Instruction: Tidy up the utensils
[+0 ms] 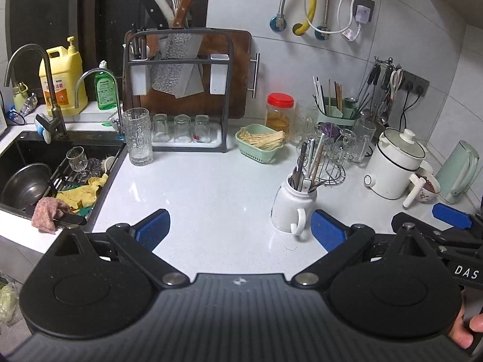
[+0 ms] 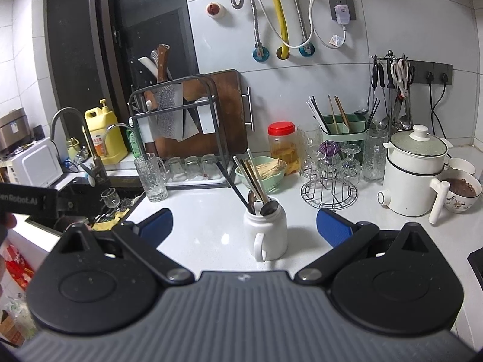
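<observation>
A white mug stands on the white counter, stuffed with chopsticks and spoons. At the back, a green utensil caddy holds more chopsticks. My left gripper is open over bare counter, the mug just inside its right finger. My right gripper is open too, with the mug between its blue pads, a little beyond the tips. Nothing is held. The right gripper's finger shows at the edge of the left wrist view.
A sink with bowl, glass and cloths lies left. A knife rack and cutting board stand at the back. A green basket of toothpicks, a red-lidded jar, a glass stand, a white pot and a bowl crowd the right.
</observation>
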Action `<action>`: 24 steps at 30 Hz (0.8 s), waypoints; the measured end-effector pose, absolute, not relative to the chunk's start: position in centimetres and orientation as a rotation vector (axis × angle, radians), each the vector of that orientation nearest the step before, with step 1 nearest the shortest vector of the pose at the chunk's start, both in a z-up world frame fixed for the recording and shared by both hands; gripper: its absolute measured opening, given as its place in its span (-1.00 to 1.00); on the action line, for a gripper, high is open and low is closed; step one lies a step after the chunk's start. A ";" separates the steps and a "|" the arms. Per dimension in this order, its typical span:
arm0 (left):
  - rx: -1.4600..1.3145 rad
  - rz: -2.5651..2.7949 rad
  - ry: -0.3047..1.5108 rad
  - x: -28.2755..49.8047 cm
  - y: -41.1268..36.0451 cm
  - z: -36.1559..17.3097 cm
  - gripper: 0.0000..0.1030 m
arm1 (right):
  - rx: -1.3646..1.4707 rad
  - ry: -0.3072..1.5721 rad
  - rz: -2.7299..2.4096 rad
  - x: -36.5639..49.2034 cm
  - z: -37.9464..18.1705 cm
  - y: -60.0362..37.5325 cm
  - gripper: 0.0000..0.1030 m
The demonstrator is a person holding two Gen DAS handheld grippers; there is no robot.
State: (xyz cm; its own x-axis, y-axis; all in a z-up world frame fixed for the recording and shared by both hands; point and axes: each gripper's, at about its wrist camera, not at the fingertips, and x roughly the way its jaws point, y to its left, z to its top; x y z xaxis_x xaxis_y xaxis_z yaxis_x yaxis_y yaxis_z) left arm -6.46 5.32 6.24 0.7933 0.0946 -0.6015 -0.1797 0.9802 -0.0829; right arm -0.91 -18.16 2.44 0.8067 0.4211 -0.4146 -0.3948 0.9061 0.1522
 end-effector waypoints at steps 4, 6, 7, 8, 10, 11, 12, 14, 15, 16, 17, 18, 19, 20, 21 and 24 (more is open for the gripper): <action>-0.134 0.148 0.634 -6.7 5.1 6.5 0.97 | 0.060 0.454 0.436 -1.3 2.5 -18.2 1.00; -0.138 0.147 0.633 -6.8 5.0 6.5 0.97 | 0.057 0.455 0.437 -1.2 2.5 -18.2 1.00; -0.141 0.147 0.633 -6.9 4.9 6.5 0.97 | 0.057 0.455 0.437 -1.2 2.5 -18.2 1.00; -0.141 0.148 0.632 -6.9 4.9 6.5 0.97 | 0.059 0.454 0.436 -1.2 2.5 -18.2 1.00; -0.140 0.146 0.633 -6.9 4.9 6.5 0.97 | 0.059 0.454 0.437 -1.3 2.5 -18.2 1.00; -0.140 0.144 0.633 -7.0 4.9 6.5 0.97 | 0.059 0.454 0.435 -1.2 2.5 -18.2 1.00; -0.139 0.143 0.633 -7.1 4.8 6.4 0.97 | 0.059 0.452 0.433 -1.3 2.5 -18.2 1.00; -0.141 0.144 0.635 -7.3 4.7 6.4 0.97 | 0.056 0.453 0.432 -1.5 2.5 -18.3 1.00; -0.144 0.146 0.636 -7.4 4.6 6.4 0.97 | 0.056 0.454 0.432 -1.6 2.5 -18.5 1.00; -0.147 0.146 0.636 -7.4 4.6 6.4 0.97 | 0.057 0.453 0.431 -1.6 2.5 -18.5 1.00; -0.149 0.146 0.636 -7.5 4.5 6.4 0.97 | 0.059 0.453 0.431 -1.7 2.5 -18.6 1.00; -0.147 0.146 0.636 -7.5 4.4 6.4 0.97 | 0.059 0.454 0.431 -1.7 2.5 -18.7 1.00; -0.143 0.147 0.635 -7.6 4.2 6.4 0.97 | 0.059 0.454 0.432 -1.8 2.5 -18.8 1.00; -0.141 0.149 0.635 -7.6 4.1 6.4 0.97 | 0.057 0.453 0.431 -1.8 2.5 -18.7 1.00; -0.139 0.150 0.635 -7.6 4.0 6.5 0.97 | 0.058 0.453 0.430 -1.8 2.5 -18.8 1.00; -0.143 0.148 0.634 -7.6 3.9 6.5 0.97 | 0.063 0.450 0.431 -1.9 2.5 -19.1 1.00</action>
State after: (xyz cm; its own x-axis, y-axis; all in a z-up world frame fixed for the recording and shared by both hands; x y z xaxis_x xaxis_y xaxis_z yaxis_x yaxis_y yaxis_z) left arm -7.61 3.94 6.48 0.7957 0.0935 -0.5985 -0.1809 0.9796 -0.0874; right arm -1.90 -19.07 2.51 0.8121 0.4168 -0.4084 -0.3893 0.9083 0.1528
